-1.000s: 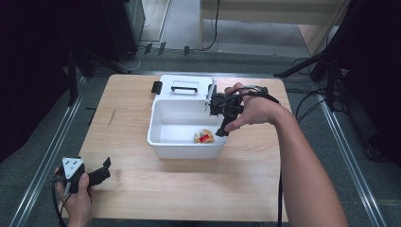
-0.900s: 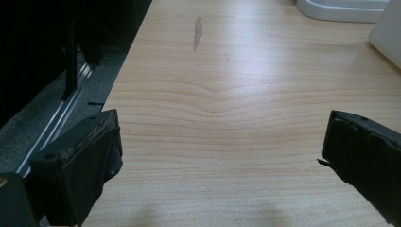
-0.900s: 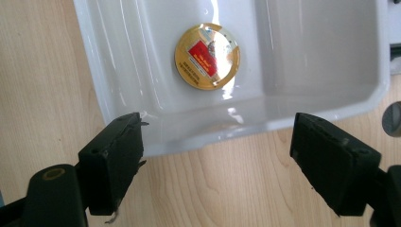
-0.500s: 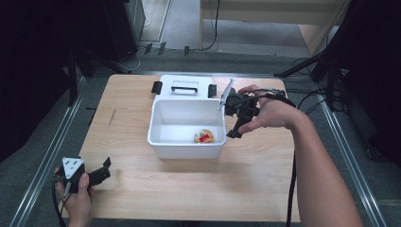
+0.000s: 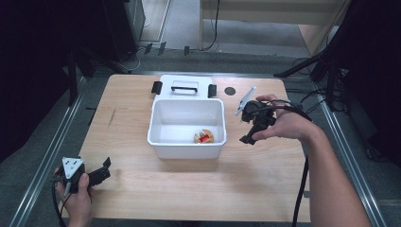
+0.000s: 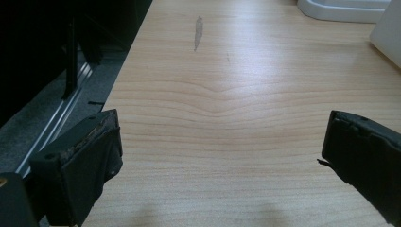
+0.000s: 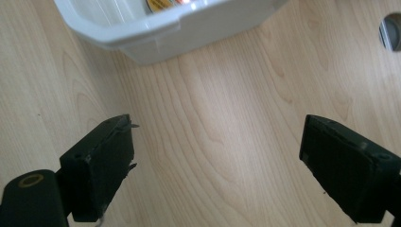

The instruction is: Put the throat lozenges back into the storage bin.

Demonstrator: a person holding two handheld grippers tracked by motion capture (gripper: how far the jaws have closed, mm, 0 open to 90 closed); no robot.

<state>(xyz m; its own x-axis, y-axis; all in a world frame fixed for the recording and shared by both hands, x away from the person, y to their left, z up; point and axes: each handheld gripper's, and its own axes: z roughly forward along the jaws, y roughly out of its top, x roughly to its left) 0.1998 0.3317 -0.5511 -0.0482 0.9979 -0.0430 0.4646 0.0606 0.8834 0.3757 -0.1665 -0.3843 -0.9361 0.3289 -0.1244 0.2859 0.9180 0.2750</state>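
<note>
Two grippers, jaws apart, empty | right gripper (image 5: 253, 127) beside bin (image 5: 187, 150) | left gripper (image 5: 90, 176) at table's (image 5: 265, 189) near-left corner | risk: right clips bin rim, shoves it

White rectangular plastic bin (image 5: 163, 137) at middle of light wooden table (image 5: 189, 189), open top, upright. Small round yellow-orange item with red mark (image 5: 204, 137) lying on bin floor, near front right corner; detail too small to tell. White flat lid with black handle and black side clips (image 5: 184, 86) lying flat just behind bin, touching or nearly touching its far rim.
</note>
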